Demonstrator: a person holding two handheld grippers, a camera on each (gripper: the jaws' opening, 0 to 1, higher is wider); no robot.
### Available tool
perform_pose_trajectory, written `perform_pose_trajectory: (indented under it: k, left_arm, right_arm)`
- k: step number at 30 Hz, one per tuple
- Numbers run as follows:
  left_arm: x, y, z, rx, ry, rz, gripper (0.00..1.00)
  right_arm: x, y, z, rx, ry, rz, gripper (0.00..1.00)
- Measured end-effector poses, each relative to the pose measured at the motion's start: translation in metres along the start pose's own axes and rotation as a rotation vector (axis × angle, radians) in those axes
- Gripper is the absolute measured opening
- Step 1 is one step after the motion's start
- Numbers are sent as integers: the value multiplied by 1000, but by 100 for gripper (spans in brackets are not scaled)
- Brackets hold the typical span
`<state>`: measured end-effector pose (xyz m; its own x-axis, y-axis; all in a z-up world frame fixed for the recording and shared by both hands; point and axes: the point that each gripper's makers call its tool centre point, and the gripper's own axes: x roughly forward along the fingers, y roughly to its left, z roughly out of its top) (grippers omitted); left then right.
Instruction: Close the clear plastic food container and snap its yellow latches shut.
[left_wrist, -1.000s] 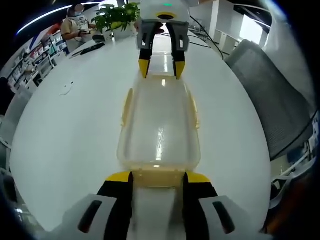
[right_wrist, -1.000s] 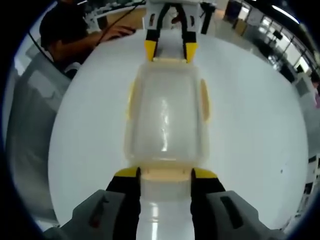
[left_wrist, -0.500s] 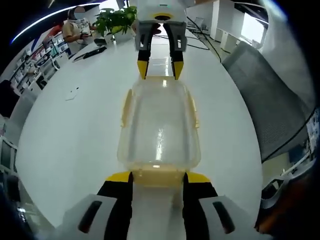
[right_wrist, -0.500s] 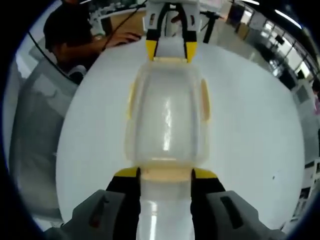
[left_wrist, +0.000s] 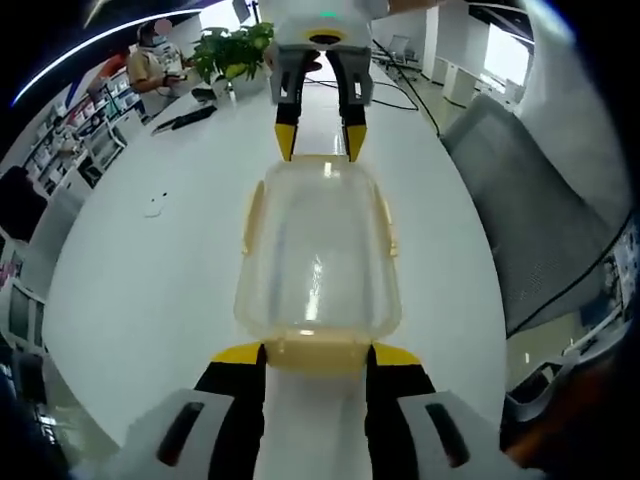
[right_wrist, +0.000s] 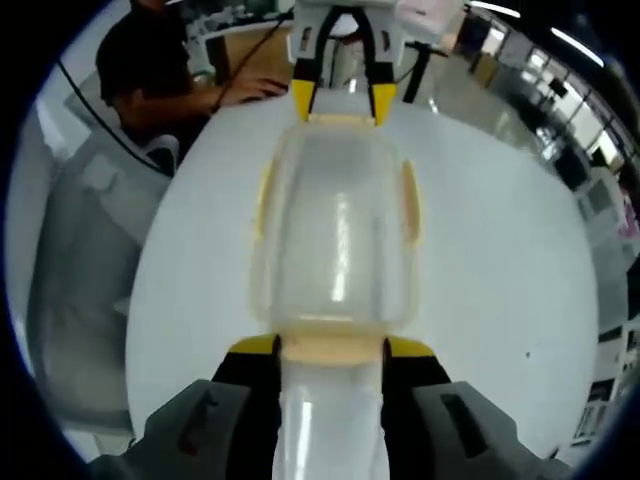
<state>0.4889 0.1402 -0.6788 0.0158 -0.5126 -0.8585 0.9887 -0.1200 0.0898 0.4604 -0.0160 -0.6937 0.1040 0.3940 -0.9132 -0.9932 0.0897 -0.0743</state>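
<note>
— Where's the container (left_wrist: 318, 250)?

— Between my two grippers, over the white worktop (left_wrist: 140, 270), lid on. Left gripper (left_wrist: 316, 352) fingers sit spread at its near yellow end latch (left_wrist: 312, 350); right gripper (right_wrist: 330, 346) fingers likewise at the opposite end.

— Gripping?

— I cannot tell.

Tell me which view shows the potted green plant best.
The left gripper view: the plant stands in leaf at the far end of the white table, beside the right gripper. The right gripper view looks the opposite way, toward a seated person.
</note>
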Motion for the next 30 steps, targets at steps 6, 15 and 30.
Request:
perform_pose_trajectory:
  k: [6, 15, 30]
  left_arm:
    - [0, 0, 17, 6, -2, 3, 33]
    - [15, -1, 44, 17, -15, -3, 33]
    - [36, 2, 86, 37, -16, -11, 33]
  right_arm:
    - [-14, 1, -9, -8, 9, -3, 35]
    - [-31, 4, -35, -9, 36, -7, 35]
    - [-54, 4, -76, 11, 44, -16, 35]
